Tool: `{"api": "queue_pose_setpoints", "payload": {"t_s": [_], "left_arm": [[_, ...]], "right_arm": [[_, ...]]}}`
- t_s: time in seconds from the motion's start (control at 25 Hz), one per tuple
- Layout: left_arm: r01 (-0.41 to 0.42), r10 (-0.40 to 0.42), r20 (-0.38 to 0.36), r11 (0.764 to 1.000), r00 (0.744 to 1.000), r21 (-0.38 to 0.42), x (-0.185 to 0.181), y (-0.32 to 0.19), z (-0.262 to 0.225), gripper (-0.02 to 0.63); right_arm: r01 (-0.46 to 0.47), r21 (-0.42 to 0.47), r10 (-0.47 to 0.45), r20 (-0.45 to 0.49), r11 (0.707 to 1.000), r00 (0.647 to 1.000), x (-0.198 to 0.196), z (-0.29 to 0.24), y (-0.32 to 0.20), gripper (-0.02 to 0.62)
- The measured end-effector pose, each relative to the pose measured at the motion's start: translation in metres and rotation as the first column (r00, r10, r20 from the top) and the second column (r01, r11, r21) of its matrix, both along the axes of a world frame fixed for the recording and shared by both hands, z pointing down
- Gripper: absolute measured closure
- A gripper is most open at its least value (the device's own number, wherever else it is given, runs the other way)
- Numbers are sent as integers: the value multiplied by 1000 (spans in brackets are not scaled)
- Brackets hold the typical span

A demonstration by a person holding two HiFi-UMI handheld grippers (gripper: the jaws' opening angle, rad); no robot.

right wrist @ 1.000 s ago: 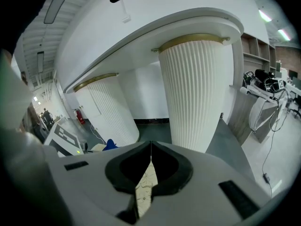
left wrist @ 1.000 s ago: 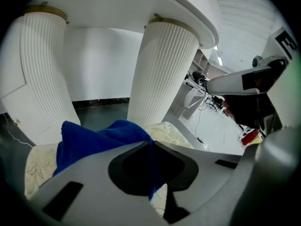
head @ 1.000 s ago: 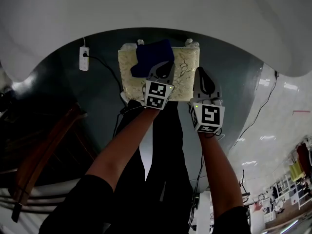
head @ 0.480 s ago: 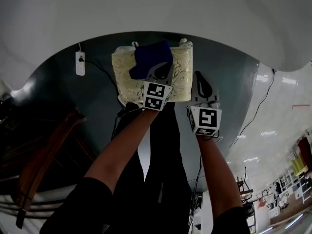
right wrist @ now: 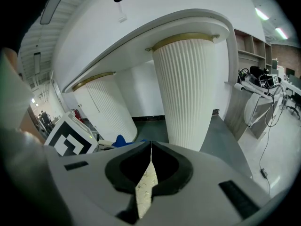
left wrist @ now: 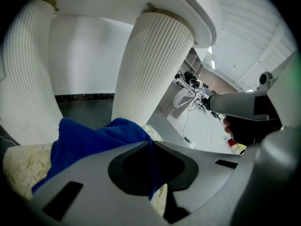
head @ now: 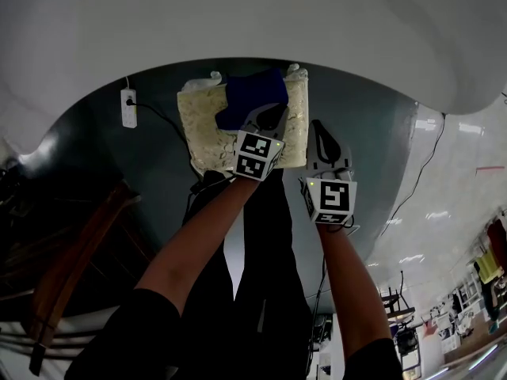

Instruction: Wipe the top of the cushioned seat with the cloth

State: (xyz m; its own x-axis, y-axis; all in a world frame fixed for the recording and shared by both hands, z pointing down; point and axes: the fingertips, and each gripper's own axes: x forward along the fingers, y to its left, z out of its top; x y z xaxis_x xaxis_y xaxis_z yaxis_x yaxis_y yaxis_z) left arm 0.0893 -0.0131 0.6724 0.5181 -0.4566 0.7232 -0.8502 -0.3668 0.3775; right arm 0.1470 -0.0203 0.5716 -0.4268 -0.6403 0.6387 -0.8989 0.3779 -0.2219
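The cushioned seat [head: 198,125], cream with a leafy pattern, stands on the dark floor below the table's rim. A blue cloth [head: 249,93] lies bunched on its far right part. My left gripper [head: 265,119] is shut on the cloth's near edge, and in the left gripper view the blue cloth [left wrist: 89,135] fills the space ahead of the left gripper [left wrist: 151,142], over the seat [left wrist: 23,166]. My right gripper [head: 321,133] hangs just off the seat's right side, shut and empty. A sliver of the seat [right wrist: 146,187] shows below the right gripper [right wrist: 150,147].
A white round tabletop [head: 238,14] overhangs the seat, borne on fluted white columns [left wrist: 150,69]. A power strip [head: 129,108] with a cable lies on the floor to the left. A wooden chair [head: 71,252] stands at the near left. The person's legs are just behind the seat.
The cloth, held in my left gripper, has slid to the right across the seat top. The right gripper has stayed beside the seat's right edge.
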Motion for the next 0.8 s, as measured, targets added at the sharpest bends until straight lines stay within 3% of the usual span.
{"api": "queue_pose_setpoints", "payload": {"t_s": [0.2, 0.8], "left_arm": [[-46, 45, -22, 999, 999, -16, 21, 2, -2, 571], [-158, 159, 5, 981, 987, -110, 59, 2, 7, 571]], "right_arm": [[-10, -4, 10, 18, 1000, 1000, 6, -1, 2, 558], [-91, -24, 91, -8, 996, 996, 36, -5, 3, 558]]}}
